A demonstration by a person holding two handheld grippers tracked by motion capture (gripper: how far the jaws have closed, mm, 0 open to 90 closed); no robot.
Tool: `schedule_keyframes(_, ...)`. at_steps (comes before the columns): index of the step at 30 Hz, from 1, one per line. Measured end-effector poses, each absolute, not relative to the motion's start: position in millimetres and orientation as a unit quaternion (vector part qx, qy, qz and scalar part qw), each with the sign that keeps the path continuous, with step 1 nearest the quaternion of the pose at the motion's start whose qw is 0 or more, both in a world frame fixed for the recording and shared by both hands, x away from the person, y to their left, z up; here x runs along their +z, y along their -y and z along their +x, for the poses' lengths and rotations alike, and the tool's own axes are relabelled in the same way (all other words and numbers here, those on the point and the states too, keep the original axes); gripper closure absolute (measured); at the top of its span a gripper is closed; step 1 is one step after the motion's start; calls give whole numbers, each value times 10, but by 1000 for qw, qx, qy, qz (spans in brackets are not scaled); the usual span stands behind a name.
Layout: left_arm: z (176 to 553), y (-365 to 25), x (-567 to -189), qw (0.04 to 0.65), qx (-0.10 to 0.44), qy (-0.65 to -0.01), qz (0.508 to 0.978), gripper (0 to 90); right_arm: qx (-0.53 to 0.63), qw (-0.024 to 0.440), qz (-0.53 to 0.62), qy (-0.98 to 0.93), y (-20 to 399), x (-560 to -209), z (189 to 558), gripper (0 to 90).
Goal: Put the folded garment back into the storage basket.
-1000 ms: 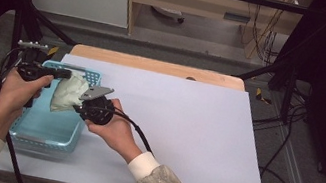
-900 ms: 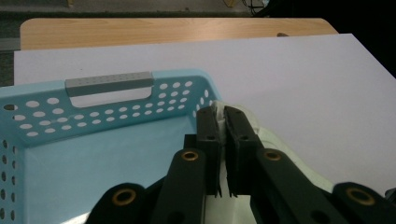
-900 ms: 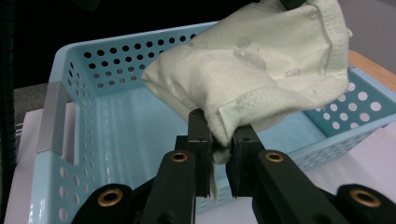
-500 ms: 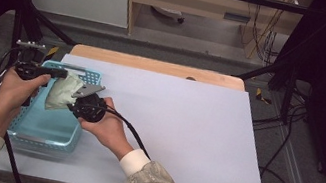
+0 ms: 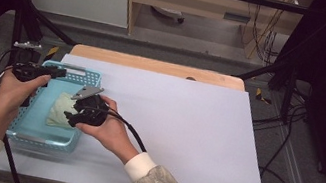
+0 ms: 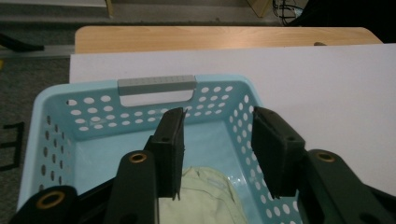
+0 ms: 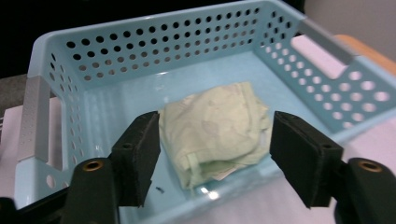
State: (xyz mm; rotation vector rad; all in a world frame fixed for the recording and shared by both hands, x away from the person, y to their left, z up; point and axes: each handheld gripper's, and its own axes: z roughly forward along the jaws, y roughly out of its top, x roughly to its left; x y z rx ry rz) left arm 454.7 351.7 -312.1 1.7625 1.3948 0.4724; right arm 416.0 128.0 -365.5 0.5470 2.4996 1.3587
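folded pale green cloth (image 7: 215,128) lies on the floor of the perforated light-blue plastic basket (image 5: 83,76), released. left gripper (image 6: 219,154) and right gripper (image 7: 217,158), jaws just opened, hold nothing. placing looks done; only withdrawing the hands remains.

I see the folded pale-green cloth (image 7: 215,130) lying in the perforated light-blue plastic basket (image 5: 80,76), which stands at the left end of the white-topped table (image 5: 205,129), near its front edge.
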Motion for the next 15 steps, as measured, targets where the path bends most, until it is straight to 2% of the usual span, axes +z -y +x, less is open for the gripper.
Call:
schedule_keyframes(8,4368,-3374,-3017,414,221,-535,702,379,476,152,204,-842,-950,-3413,4161,196)
schedule_keyframes(15,4211,-3176,-2990,424,230,-513,710,247,484,166,226,-829,-629,-3267,4189,132)
